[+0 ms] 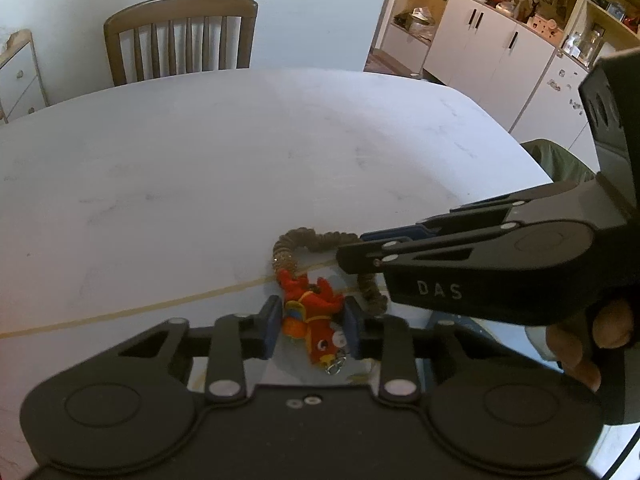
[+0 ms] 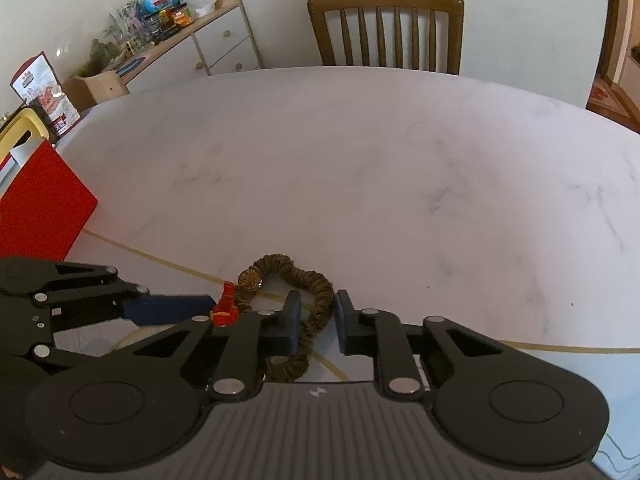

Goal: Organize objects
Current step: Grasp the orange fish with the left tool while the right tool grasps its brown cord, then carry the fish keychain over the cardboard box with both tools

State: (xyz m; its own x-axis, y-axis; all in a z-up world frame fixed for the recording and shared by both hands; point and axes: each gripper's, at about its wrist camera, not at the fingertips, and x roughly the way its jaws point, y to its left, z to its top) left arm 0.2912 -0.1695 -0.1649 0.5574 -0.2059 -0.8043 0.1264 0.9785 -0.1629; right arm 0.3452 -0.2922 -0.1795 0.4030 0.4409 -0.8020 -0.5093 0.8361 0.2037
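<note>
Two grippers pinch: left gripper on red plush keychain, right gripper, lettered "DAS", on brown scrunchie

My left claw points steeply downward, its 2 jaws drawn in close. My right claw tilts down the same way, jaws narrowed to a small gap. My fingers curl around the right claw's handle.
</note>
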